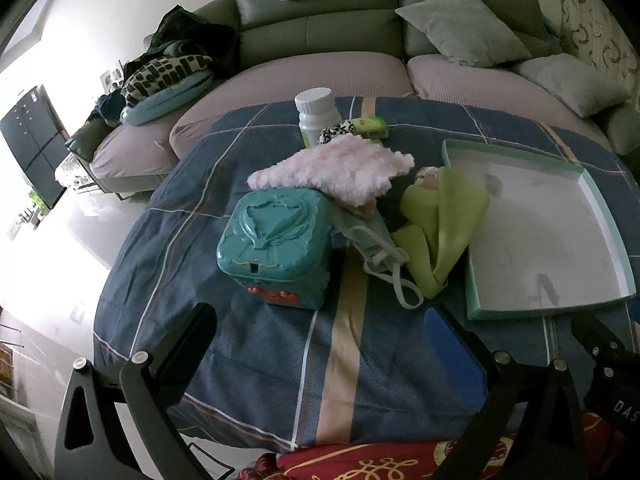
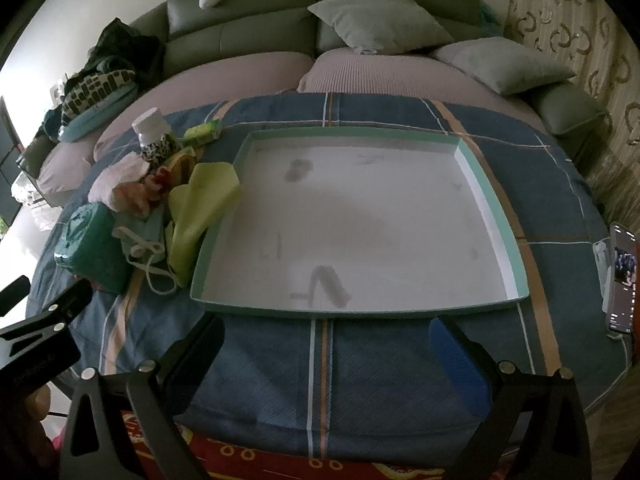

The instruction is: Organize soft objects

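A pile of soft things lies on the blue plaid cloth (image 1: 280,360): a fluffy pink cloth (image 1: 336,168), a yellow-green cloth (image 1: 436,216) and a face mask with white straps (image 1: 380,252). The pink cloth rests partly on a teal plastic box (image 1: 280,240). A shallow mint-edged tray (image 2: 496,216), empty, sits to the right of the pile; it also shows in the left wrist view (image 1: 604,216). My left gripper (image 1: 324,344) is open and empty, short of the teal box. My right gripper (image 2: 324,352) is open and empty, just before the tray's near rim.
A white bottle (image 1: 316,116), a leopard-print item (image 1: 338,132) and a green packet (image 1: 372,126) stand behind the pile. A phone (image 2: 622,276) lies at the table's right edge. A grey sofa with cushions (image 2: 380,16) is beyond the table.
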